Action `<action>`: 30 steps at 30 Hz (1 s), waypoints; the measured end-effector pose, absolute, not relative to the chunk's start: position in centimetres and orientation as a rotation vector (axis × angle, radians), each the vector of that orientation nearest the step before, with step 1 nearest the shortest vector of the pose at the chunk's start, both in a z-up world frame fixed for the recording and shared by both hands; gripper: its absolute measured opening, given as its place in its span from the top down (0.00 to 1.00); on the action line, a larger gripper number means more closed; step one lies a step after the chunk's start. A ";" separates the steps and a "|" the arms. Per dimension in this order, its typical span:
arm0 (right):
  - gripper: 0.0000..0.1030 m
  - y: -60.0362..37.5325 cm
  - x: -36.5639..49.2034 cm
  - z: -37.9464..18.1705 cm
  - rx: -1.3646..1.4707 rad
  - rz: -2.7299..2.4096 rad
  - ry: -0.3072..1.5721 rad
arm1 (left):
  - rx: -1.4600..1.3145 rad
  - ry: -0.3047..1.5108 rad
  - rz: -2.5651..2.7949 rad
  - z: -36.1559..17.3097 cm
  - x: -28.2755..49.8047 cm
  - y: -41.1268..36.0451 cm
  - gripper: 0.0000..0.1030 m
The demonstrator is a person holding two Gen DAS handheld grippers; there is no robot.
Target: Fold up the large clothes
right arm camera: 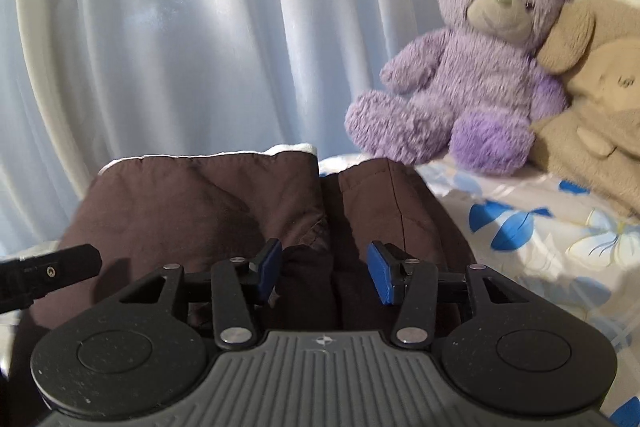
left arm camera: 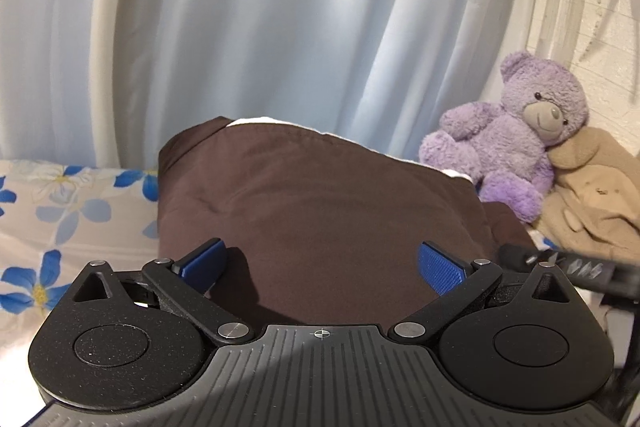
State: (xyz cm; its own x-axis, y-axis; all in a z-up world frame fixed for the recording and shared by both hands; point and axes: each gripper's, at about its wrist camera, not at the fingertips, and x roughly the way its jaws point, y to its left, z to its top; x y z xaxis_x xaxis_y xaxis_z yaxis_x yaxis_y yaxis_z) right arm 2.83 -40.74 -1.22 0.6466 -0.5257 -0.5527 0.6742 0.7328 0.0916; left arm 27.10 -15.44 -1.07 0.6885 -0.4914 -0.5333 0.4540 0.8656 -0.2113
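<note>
On my left wrist view the left claw [left arm camera: 322, 263] stands wide apart, its blue pads [left arm camera: 440, 267] clear of the brown garment [left arm camera: 312, 203], which fills the middle of the frame, folded into a thick bundle with a white lining showing along its top edge. It lies on the bed's floral sheet [left arm camera: 60, 211], seen at the left edge. On my right wrist view the right claw [right arm camera: 324, 271] is partly spread with nothing pinched; the garment's dark folds lie just below and between the pads. A purple teddy bear [right arm camera: 480, 67] sits at upper right, leaning against a beige plush toy [right arm camera: 600, 99]. Pale blue curtains [right arm camera: 180, 27] hang behind.
</note>
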 end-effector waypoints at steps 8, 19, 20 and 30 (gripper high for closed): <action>0.30 -47.3 -4.9 0.9 0.646 -0.573 0.686 | -0.329 0.872 -0.634 -2.8 29.9 -7.2 0.00; 0.50 -49.5 -1.5 -3.9 0.855 -0.372 0.746 | -0.407 0.904 -0.679 -5.2 32.0 -7.1 0.01; 0.53 -49.1 -1.0 -3.7 0.836 -0.365 0.754 | -0.406 0.904 -0.678 -4.9 32.0 -7.1 0.03; 0.59 -45.0 5.5 -1.2 0.725 -0.226 0.797 | -0.445 0.858 -0.537 -2.7 31.7 -0.8 0.06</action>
